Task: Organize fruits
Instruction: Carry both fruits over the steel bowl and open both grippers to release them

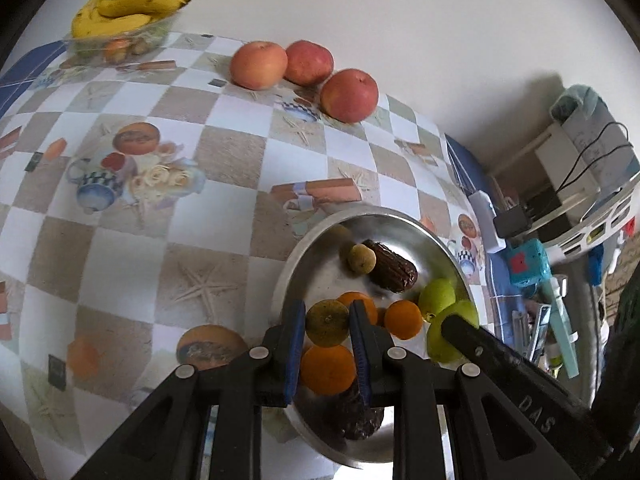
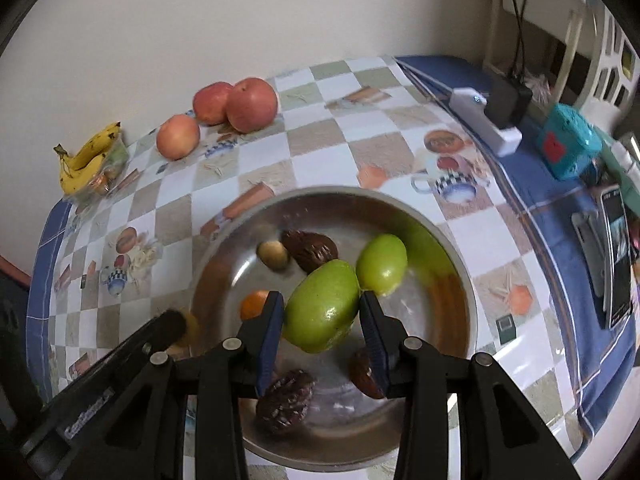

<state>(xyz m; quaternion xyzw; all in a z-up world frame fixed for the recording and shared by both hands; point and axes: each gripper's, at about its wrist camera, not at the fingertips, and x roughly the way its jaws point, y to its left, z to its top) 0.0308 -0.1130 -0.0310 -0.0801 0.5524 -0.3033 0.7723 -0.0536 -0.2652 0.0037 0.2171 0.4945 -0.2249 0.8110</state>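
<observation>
A steel bowl (image 1: 292, 264) (image 2: 460, 280) on the checked tablecloth holds small oranges, green fruits, dark brown dates and a small tan fruit (image 1: 361, 258). My left gripper (image 1: 326, 320) is shut on a greenish-yellow citrus (image 1: 327, 322) above the bowl, with an orange (image 1: 328, 370) below it. My right gripper (image 2: 322, 312) is shut on a large green fruit (image 2: 322, 306) above the bowl; a second green fruit (image 2: 382, 264) lies beside it. Three red apples (image 1: 304, 72) (image 2: 236, 106) and bananas (image 1: 124, 12) (image 2: 86, 160) sit by the wall.
A clear bag (image 1: 120, 42) with small fruit lies under the bananas. At the table's right edge are a white device (image 2: 486, 124), a black box (image 2: 508, 100), a teal box (image 2: 568, 146) and phones (image 2: 616, 256). Shelves and cables stand beyond.
</observation>
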